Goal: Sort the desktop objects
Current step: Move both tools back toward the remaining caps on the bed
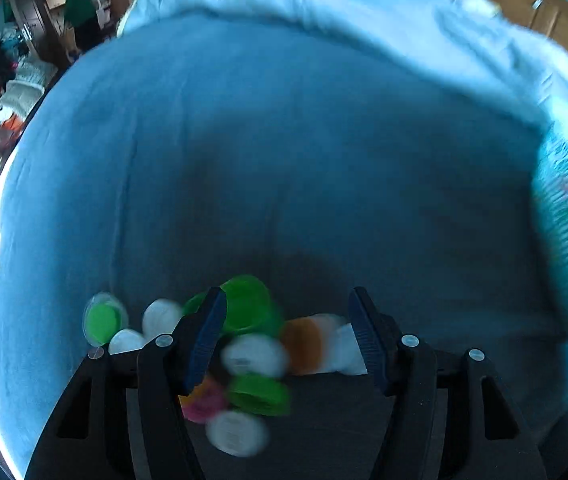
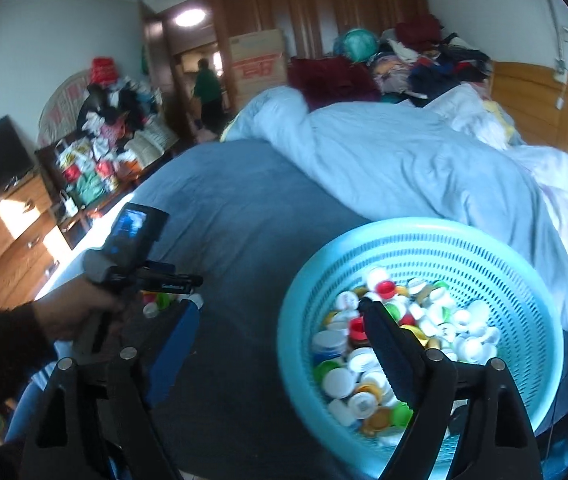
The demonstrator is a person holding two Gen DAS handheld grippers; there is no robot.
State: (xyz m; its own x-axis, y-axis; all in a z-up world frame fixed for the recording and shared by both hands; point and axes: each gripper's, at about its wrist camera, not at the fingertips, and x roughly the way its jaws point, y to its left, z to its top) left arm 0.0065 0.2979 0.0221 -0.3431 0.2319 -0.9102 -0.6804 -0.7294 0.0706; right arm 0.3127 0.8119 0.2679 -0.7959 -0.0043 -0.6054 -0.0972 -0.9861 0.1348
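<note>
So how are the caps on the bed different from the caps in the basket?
The caps on the bed are a small loose bunch lying on the blue blanket, by the open left gripper. The caps in the basket are a big heap, held inside the turquoise basket. Both mix white, green and orange caps.

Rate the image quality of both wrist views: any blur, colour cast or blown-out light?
Left wrist view: motion-blurred, with the loose plastic bottle caps between the open left gripper smeared; heavy blue cast; overexposed strip at the left edge. Right wrist view: sharper, more natural colour, though the round turquoise perforated basket blurs at its near rim; sunlight glares on the wooden dresser; strong fisheye bending in both.
</note>
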